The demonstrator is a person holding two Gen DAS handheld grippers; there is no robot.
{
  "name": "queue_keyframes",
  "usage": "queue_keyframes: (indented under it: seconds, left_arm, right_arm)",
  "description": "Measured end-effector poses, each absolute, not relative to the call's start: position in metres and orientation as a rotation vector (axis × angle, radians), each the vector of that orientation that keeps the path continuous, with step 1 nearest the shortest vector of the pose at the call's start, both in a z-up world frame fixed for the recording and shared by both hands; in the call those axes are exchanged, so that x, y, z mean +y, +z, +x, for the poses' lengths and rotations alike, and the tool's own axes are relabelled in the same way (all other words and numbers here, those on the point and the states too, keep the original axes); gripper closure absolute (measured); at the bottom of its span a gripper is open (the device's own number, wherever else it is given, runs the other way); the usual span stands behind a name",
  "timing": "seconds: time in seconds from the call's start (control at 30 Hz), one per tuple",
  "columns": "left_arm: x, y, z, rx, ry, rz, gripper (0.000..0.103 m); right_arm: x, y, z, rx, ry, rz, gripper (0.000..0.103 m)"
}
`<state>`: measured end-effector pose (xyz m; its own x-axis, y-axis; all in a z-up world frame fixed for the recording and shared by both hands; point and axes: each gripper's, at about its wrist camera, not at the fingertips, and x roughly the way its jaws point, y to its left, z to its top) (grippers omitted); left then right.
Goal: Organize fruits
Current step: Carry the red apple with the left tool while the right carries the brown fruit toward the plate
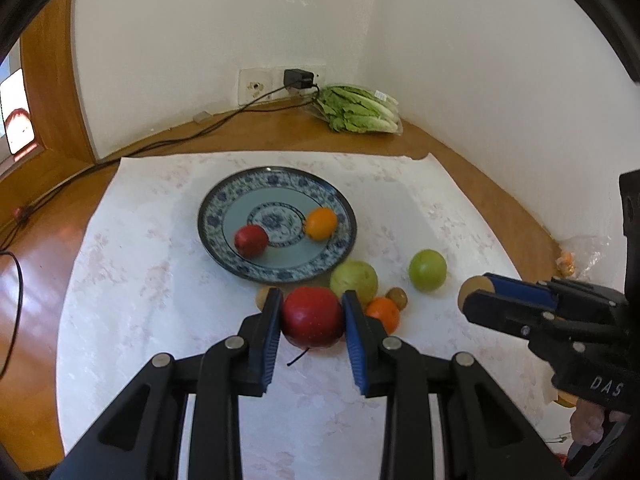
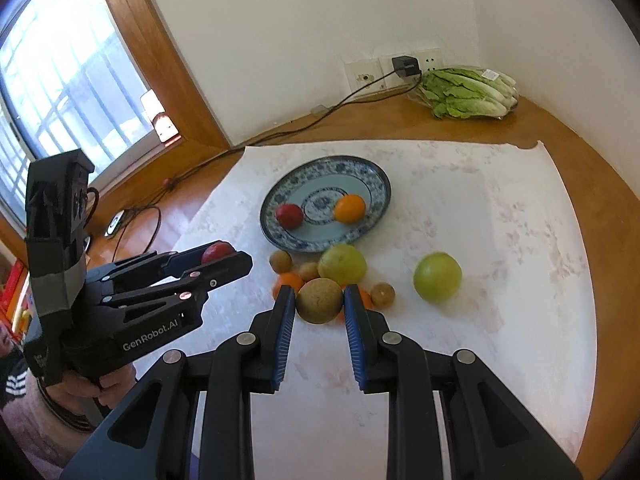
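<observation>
A: What does each tool hold?

B: The left tool (image 1: 310, 318) is pinching a red apple (image 1: 312, 316) between its blue pads, with the stem hanging below. The right tool (image 2: 320, 304) is pinching a brown round fruit (image 2: 319, 300), maybe a kiwi or a russet pear; I cannot tell which. Both fruits seem to be off the white cloth (image 1: 160, 280).

A: How should this step be done well?

B: I think both fruits go to the blue-and-white plate (image 1: 216, 216). It already carries a small red fruit (image 1: 251, 240) and an orange (image 1: 321, 223), so each tool should come down on a bare part of the plate and spread only when its fruit rests there. Round fruit rolls, so a low release is better. The two tools should also keep apart from each other.

A: Where is the plate relative to the tools?

B: It lies ahead of both, toward the far edge of the desk (image 1: 460, 144), beyond the loose fruits. In the right wrist view it is ahead and a little to the left.

A: What remains on the cloth?

B: Two green apples (image 2: 343, 265), one well apart toward the right edge, some small brown fruits (image 2: 281, 261) and small oranges (image 2: 289, 282), just beside the plate's near rim. A bag of lettuce (image 1: 360, 110) sits in the far corner, not part of this.
</observation>
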<state>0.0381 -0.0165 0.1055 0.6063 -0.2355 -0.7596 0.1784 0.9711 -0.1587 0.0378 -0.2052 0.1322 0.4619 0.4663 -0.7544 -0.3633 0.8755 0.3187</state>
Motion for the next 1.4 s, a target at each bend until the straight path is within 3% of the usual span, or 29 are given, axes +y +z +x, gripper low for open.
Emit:
queue_keyframes:
  seconds: [0.47,1.4]
  left_arm:
    - [-0.007,0.113,0.078,0.865,-0.209,-0.043,0.072]
    - [0.001,0.053,0.156,0.928,-0.176,-0.09,0.072]
  right_arm:
    - [-0.188,0.13,0.089,0.981,0.486,0.127,0.077]
    - [-0.153,0.068,0.13,1.009,0.492,0.053,0.077]
